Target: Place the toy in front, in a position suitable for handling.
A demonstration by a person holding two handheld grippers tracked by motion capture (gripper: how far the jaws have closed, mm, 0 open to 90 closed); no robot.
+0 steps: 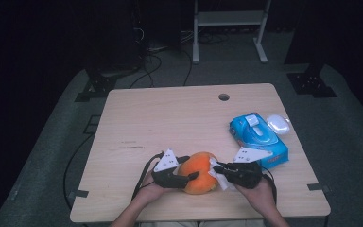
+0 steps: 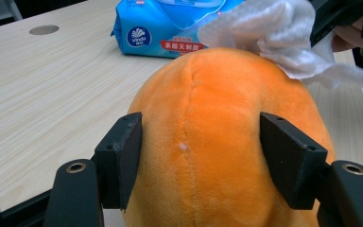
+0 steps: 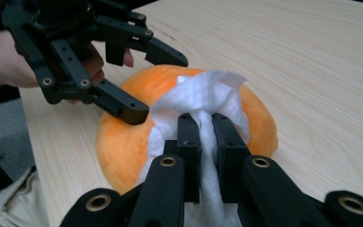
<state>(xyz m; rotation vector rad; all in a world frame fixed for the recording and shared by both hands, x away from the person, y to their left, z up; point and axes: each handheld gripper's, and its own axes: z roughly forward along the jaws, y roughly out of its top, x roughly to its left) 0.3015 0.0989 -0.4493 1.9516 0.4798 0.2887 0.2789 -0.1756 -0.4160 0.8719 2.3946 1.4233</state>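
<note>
The orange plush toy (image 1: 199,178) sits between your two grippers at the near edge of the table (image 1: 170,118). Your left gripper (image 2: 201,156) clamps it from 9 o'clock, a pad pressed into the plush on each side. Your right gripper (image 3: 207,142) comes in from 3 o'clock, its jaws pinched narrow on a white wipe (image 3: 203,97) that lies draped against the toy's top. Farther out, at 2 o'clock from the toy, lies the blue wipe pack (image 1: 259,138).
</note>
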